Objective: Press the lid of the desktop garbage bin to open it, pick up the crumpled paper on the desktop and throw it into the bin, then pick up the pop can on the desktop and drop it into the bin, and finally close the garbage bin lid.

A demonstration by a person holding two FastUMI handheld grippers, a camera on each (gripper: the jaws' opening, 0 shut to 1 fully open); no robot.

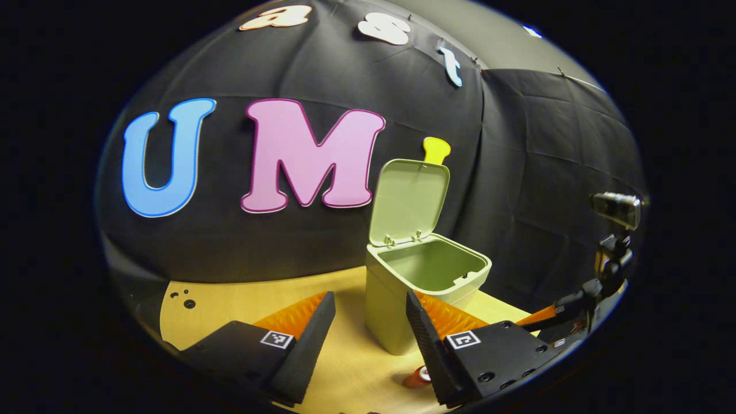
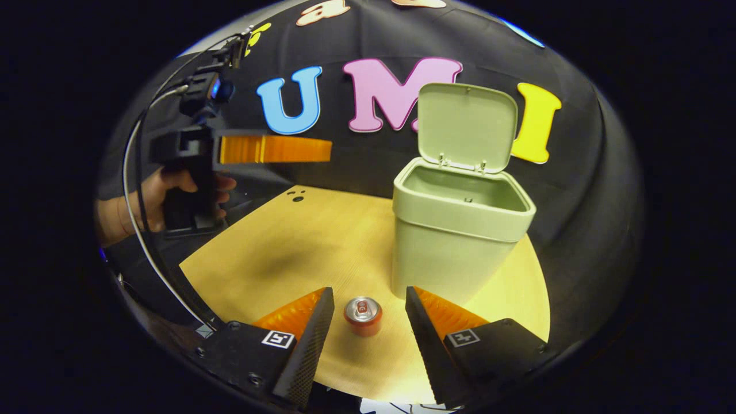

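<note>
Nearest the lens in the right gripper view, the right gripper point(image 2: 368, 313) is held wide open with nothing grasped, and one pop can point(image 2: 363, 315) is seen upright on the worktop point(image 2: 299, 253) between its two fingers, touched by neither. One bin point(image 2: 460, 230) is counted, at about 1 o'clock from the can and just beyond the right-hand finger; its lid point(image 2: 467, 127) is raised nearly upright behind the open mouth. What lies inside the bin cannot be told.

At 10 o'clock in that view the left gripper point(image 2: 322, 149) is seen held above the worktop by one hand point(image 2: 172, 198), its fingers pointing toward the bin; from there its opening cannot be judged. In the left gripper view the left gripper point(image 1: 371, 316) is shown wide open and empty, the bin point(image 1: 402, 305) standing beyond its fingers with the lid point(image 1: 409, 200) up. The can point(image 1: 418, 378) is glimpsed at 5 o'clock, partly hidden by the right-hand finger. The other gripper point(image 1: 555, 313) is partly seen at 3 o'clock.

The worktop is pale wood, with small dark holes point(image 2: 296, 195) near its far edge. Black cloth point(image 2: 575, 201) is hung behind as the booth wall.
</note>
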